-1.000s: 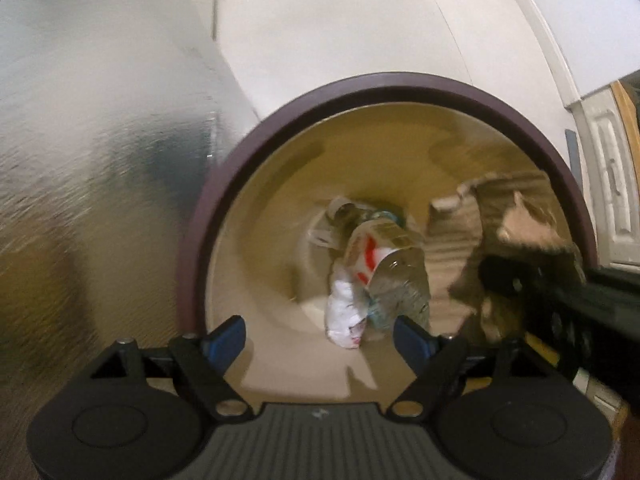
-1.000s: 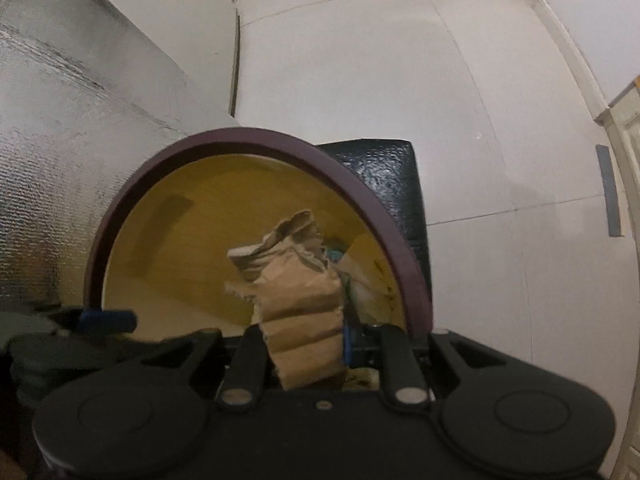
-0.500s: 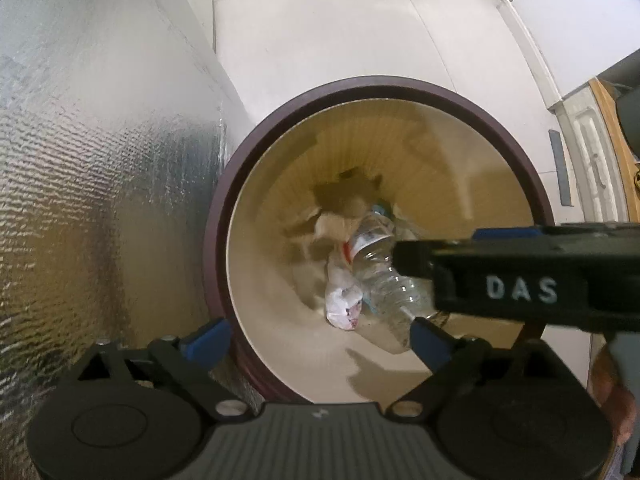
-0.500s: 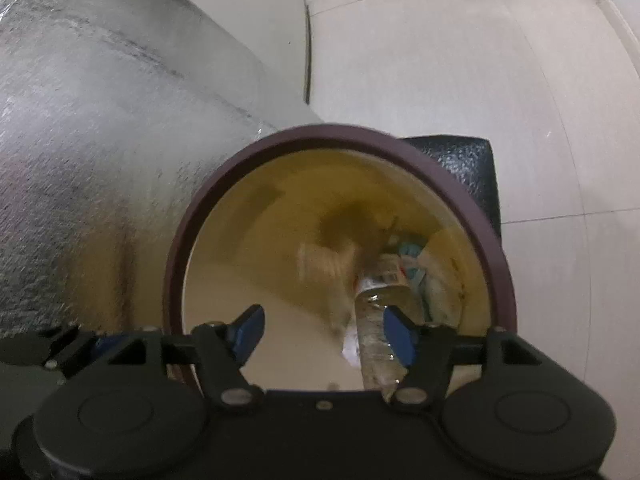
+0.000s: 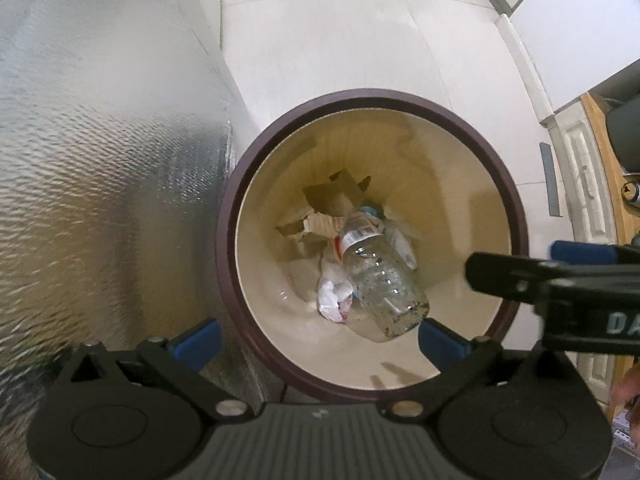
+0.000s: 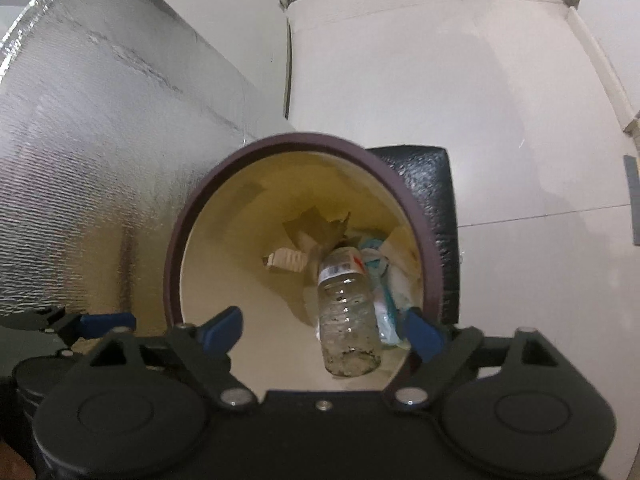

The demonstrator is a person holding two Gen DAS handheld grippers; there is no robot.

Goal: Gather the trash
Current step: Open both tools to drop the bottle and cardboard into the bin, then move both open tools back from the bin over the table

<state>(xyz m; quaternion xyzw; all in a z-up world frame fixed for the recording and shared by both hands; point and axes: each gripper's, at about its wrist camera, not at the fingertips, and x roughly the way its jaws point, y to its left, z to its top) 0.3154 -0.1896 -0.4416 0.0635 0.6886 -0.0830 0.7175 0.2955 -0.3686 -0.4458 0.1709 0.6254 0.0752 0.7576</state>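
A round bin with a dark maroon rim [image 5: 224, 240] [image 6: 172, 260] and a cream inside stands on the floor below both grippers. Inside lie a clear plastic bottle [image 5: 380, 280] [image 6: 348, 312], torn brown paper [image 5: 328, 200] [image 6: 316, 224] and a crumpled white wrapper [image 5: 332, 300]. My left gripper [image 5: 318, 342] points straight down over the bin, its jaws opening wide with nothing between them. My right gripper [image 6: 323, 331] hangs above the near rim, jaws also opening and empty; it reaches into the left wrist view at the right [image 5: 560, 272].
A silver foil-covered wall [image 5: 100, 200] [image 6: 80, 180] runs close along the bin's left side. A black textured block [image 6: 436, 200] sits behind the bin. Pale tiled floor [image 6: 460, 80] spreads beyond, with cabinet doors [image 5: 580, 180] at the right.
My right gripper opened and let go of the brown paper, which dropped into the bin. Both grippers rose above the bin, and the left jaws spread wider.
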